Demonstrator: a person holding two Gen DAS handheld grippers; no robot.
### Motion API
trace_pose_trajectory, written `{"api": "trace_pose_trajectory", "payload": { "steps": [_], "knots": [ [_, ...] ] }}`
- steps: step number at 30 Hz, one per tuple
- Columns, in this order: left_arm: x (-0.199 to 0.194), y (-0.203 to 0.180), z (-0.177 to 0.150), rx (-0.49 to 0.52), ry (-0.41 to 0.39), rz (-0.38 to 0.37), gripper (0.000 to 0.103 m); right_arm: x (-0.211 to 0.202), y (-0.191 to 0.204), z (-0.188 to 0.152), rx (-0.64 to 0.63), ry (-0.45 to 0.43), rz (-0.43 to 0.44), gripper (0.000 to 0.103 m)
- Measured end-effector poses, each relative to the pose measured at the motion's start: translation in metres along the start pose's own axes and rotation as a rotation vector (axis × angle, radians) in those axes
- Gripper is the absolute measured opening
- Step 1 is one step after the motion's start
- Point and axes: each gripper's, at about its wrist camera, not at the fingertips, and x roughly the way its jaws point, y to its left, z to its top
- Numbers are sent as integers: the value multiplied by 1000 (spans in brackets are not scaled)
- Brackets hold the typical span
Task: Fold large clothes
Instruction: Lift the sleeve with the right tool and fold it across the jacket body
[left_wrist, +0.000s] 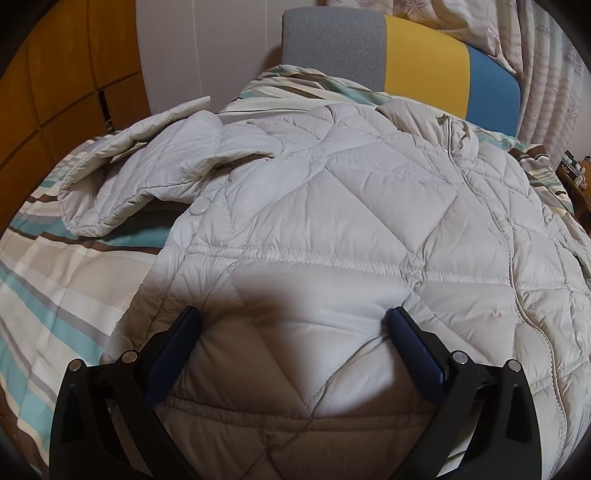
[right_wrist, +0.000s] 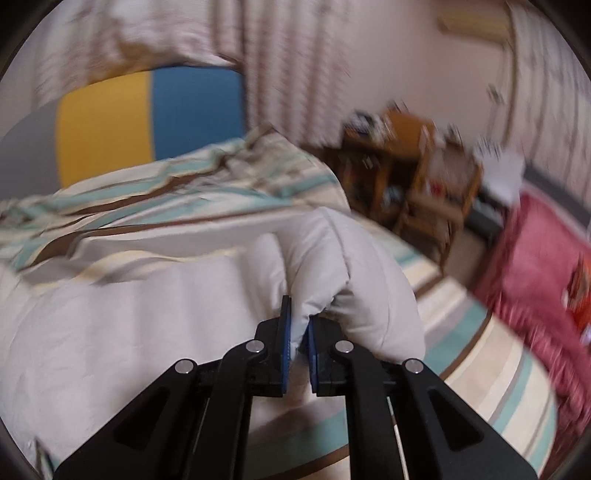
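Note:
A pale grey quilted puffer jacket lies front up on a striped bed cover, zipper to the right, one sleeve bent across at the left. My left gripper is open, its blue-padded fingers spread over the jacket's lower panel. In the blurred right wrist view, my right gripper is shut on a bunched fold of the jacket, held above the striped cover.
A grey, yellow and blue headboard stands at the far end of the bed, with patterned curtains behind. A wooden wardrobe is at the left. A wooden shelf unit and a red blanket lie right of the bed.

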Motion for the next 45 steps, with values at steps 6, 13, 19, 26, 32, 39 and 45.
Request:
{"api": "trace_pose_trajectory", "payload": {
  "steps": [6,13,19,26,32,39,45],
  "knots": [
    [0,2,-1,-8,-6,-9,100,-62,82,0,-216,-150,84,7],
    [-1,4,-1,-21,-14,-24,100,-121,198,-18,-502,-254,230,7],
    [-2,6,-1,-32,-19,-39,100,-144,289,-79,-851,-318,286,7],
    [-2,8,-2,-39,-24,-48,100,-157,347,-124,-981,-353,394,7],
    [-3,7,-2,-40,-23,-47,100,-158,366,-140,-1058,-296,501,14],
    [-22,3,9,-52,-23,-18,100,-169,342,-132,-953,-278,570,55],
    [-49,-24,45,-101,-93,-111,100,-168,292,-91,-691,-230,651,55]
  ]
}}
